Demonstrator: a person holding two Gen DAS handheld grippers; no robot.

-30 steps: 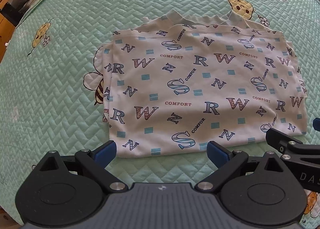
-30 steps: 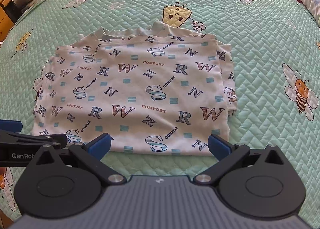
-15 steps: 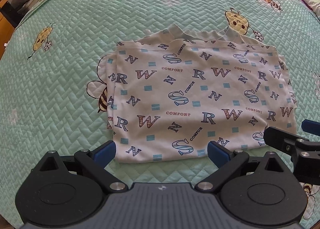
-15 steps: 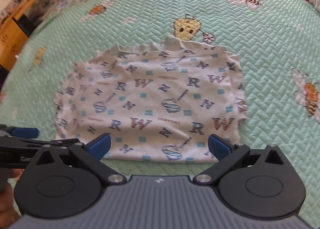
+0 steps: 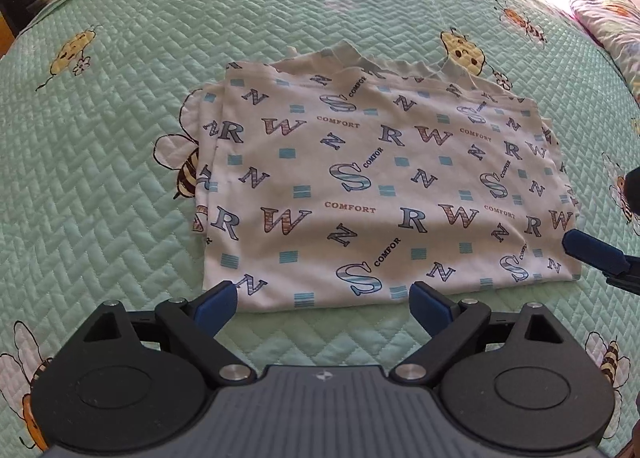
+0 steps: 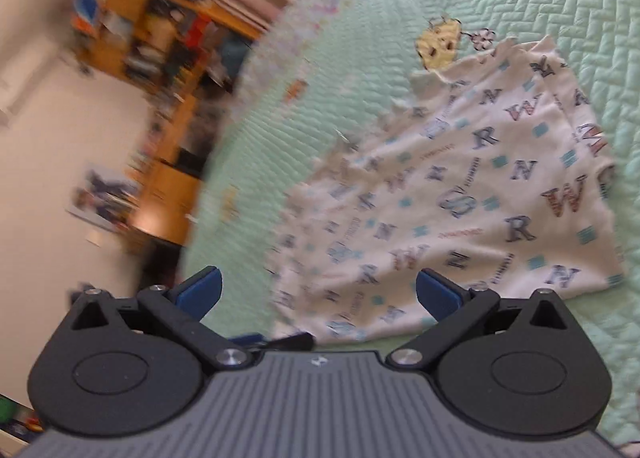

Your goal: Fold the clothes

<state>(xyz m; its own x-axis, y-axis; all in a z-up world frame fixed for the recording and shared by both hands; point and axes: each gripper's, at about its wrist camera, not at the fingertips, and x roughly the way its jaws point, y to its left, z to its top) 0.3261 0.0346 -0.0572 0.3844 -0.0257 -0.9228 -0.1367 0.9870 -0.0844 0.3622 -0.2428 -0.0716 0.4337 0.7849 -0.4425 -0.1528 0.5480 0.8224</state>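
A white garment (image 5: pixel 380 186) printed with letters and the word COMFORT lies folded into a flat rectangle on the bed. My left gripper (image 5: pixel 323 300) is open, its blue pads just short of the garment's near edge and holding nothing. My right gripper (image 6: pixel 318 292) is open too and empty; its view is tilted and blurred, with the garment (image 6: pixel 472 198) ahead and to the right. One blue finger of the right gripper (image 5: pixel 592 252) reaches in at the right edge of the left wrist view, beside the garment's near right corner.
The bed carries a mint-green quilted cover (image 5: pixel 120 138) with bee pictures. A rolled patterned blanket (image 5: pixel 604 22) lies at the far right. Beyond the bed's left side stand wooden shelves (image 6: pixel 168 70) full of things, next to a pale wall.
The right gripper has swung and rolled hard to the left, so its view now takes in the room's shelves and is blurred. The left gripper has come slightly closer to the garment.
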